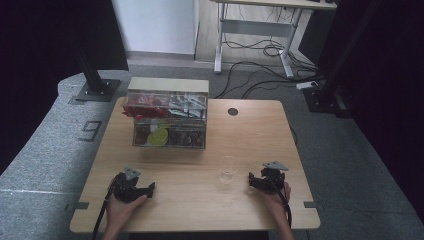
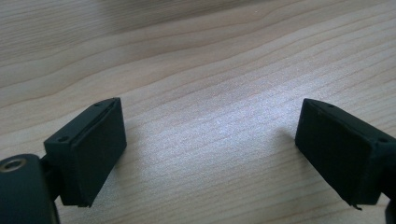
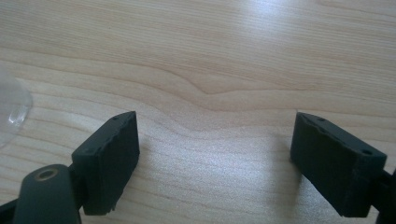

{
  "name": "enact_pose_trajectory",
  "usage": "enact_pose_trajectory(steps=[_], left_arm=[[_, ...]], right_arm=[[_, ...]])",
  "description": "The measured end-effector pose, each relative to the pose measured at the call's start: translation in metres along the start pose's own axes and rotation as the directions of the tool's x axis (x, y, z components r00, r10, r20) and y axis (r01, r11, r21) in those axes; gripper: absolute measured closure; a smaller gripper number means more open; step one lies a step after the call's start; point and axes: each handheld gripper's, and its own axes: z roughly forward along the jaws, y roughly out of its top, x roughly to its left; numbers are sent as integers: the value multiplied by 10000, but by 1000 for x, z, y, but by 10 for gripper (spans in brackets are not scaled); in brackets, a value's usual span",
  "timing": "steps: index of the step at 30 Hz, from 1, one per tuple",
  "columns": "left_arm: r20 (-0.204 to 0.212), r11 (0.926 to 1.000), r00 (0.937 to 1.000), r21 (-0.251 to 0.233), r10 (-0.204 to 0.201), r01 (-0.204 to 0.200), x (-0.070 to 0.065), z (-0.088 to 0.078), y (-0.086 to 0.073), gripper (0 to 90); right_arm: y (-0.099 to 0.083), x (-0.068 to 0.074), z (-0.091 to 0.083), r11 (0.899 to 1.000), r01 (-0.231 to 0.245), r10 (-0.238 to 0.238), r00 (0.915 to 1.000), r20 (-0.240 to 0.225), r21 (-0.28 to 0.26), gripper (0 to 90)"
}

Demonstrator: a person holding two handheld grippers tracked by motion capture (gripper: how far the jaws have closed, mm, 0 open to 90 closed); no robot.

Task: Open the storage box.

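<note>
High view: both hand-held grippers, left gripper [image 1: 145,190] and right gripper [image 1: 254,181], rest wide open and empty at lower frame, flanking a clear glass [image 1: 228,168], apparently poised to begin.

In the right gripper view the clear drinking glass [image 3: 11,109] is cut off by the left picture edge, only a curved sliver showing. In the high view, the clear plastic compartment box [image 1: 169,120] near the wooden table's [image 1: 200,200] far edge holds red, yellow-green and dark contents too small to tell.
</note>
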Motion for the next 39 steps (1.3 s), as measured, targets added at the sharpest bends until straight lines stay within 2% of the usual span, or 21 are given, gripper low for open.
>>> enact_pose_trajectory(steps=[13,17,20,23,24,25,29,33,37,39], left_arm=[[-24,10000,10000,-29,-27,27,0,0,0,93],[-148,9997,9997,-152,-176,174,1,-2,-1,155],[-164,9997,9997,-164,-174,171,1,-2,-1,163],[-242,9992,9993,-296,-287,280,2,-3,-1,236],[-281,9989,9991,-334,-332,323,2,-3,-2,236],[-258,9979,9985,-444,-476,464,3,-4,-2,279],[308,9952,9964,-558,-784,800,7,-8,-2,368],[598,9945,9953,-676,-763,803,11,-16,0,428],[511,9928,9962,-935,-704,750,13,-24,1,498],[358,9875,9959,-1313,-833,873,16,-31,0,543]], right_arm=[[-1,2,-2,9999,162,-163,9995,-257,-59,209],[-1,2,-1,9999,105,-107,9996,-256,-64,212],[-1,2,-1,9999,104,-105,9996,-255,-62,212],[-1,2,-1,9999,104,-106,9996,-252,-64,212],[-1,2,-1,9999,104,-106,9996,-252,-64,212],[-1,2,-2,9999,100,-102,9996,-247,-67,214],[-1,2,-2,9999,99,-101,9996,-249,-66,214],[-1,1,-1,9999,108,-109,9996,-247,-73,216],[-1,1,-1,9999,98,-100,9996,-246,-80,219],[-1,1,-1,9999,98,-100,9996,-246,-80,219]])
